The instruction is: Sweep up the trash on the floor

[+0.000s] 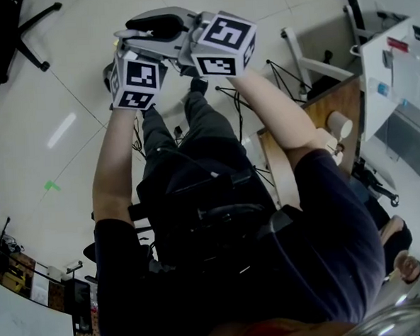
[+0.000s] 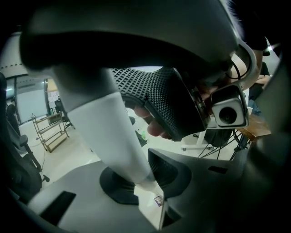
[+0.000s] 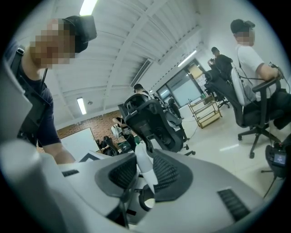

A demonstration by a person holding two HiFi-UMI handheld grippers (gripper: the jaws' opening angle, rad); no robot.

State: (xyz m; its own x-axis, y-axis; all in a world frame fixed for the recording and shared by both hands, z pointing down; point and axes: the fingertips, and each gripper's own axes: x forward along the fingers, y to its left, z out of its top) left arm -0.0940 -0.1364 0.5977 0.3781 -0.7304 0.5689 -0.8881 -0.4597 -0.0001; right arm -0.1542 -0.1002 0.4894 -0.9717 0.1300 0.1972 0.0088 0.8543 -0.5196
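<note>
White round pole held in both grippers, out past the brown wooden desk.
The left gripper and right gripper each have their dark ribbed pads closed to a narrow gap on the pole, which rises slanting between the jaws. From the head view, the grippers sit side by side beyond the desk's end, and the right forearm runs close along its edge. Away from the desk, pale glossy tiled floor lies open, with a black wheeled office chair at its far side.
</note>
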